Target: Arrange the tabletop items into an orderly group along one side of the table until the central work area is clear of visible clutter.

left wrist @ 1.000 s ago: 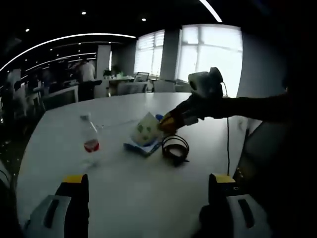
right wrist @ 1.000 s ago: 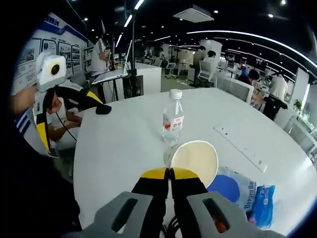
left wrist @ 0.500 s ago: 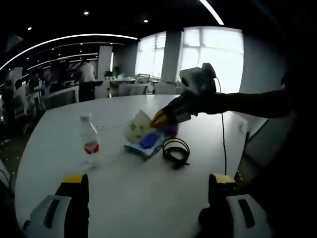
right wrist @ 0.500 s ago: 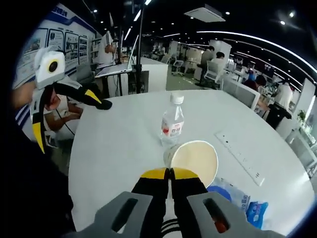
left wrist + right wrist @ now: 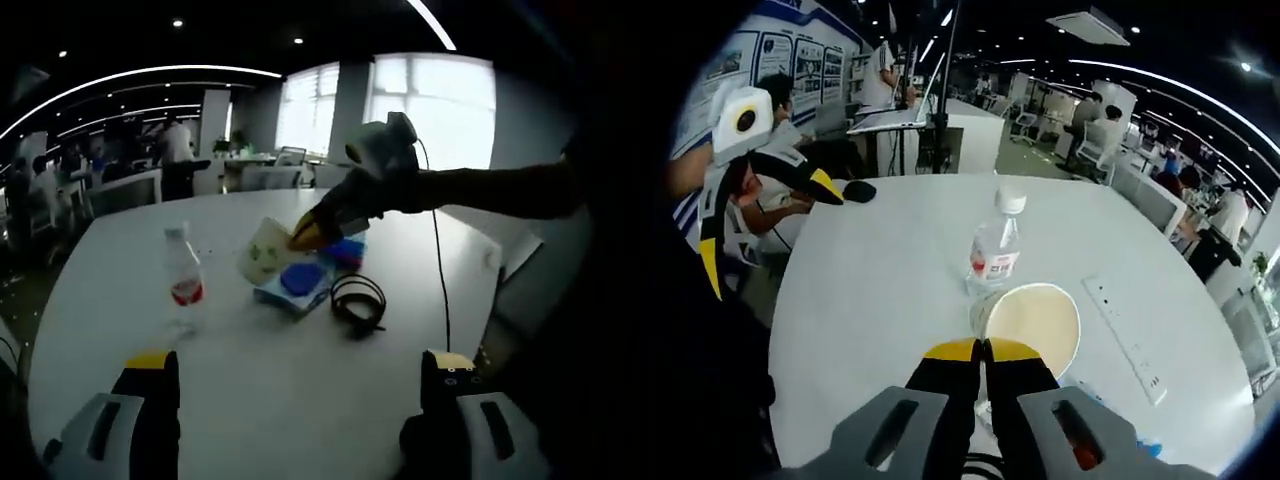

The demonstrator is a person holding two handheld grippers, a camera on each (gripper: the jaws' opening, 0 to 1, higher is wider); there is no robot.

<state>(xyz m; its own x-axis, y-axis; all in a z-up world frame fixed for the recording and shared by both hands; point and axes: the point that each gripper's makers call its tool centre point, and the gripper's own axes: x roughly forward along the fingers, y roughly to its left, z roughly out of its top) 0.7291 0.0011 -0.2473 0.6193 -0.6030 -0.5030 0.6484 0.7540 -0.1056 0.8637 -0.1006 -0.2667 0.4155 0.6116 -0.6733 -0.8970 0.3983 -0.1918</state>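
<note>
**Cup held above the tabletop in my right gripper**

My right gripper has its fingers pressed together on the rim of a paper cup; the yellow tips pinch the near edge, and the cup's pale inside faces the right gripper view. In the left gripper view the same gripper comes in from the right, carrying the cup tilted and raised off the white tabletop, above the blue packet.

My left gripper hangs low over the near edge of the tabletop, its fingers spread wide apart with nothing between them.

Positions on the tabletop:
- Water bottle, upright, red label, white cap, standing left of the packet and apart from it. In the right gripper view the bottle stands just beyond the cup.
- Blue packet lies flat beside a coiled black cable, which sits just right of it.
- A long white power strip lies flat right of the cup, towards the tabletop's edge.
- A small dark object lies at the far left edge; I cannot tell what it is.

Background: open office, desks, seated and standing people.
</note>
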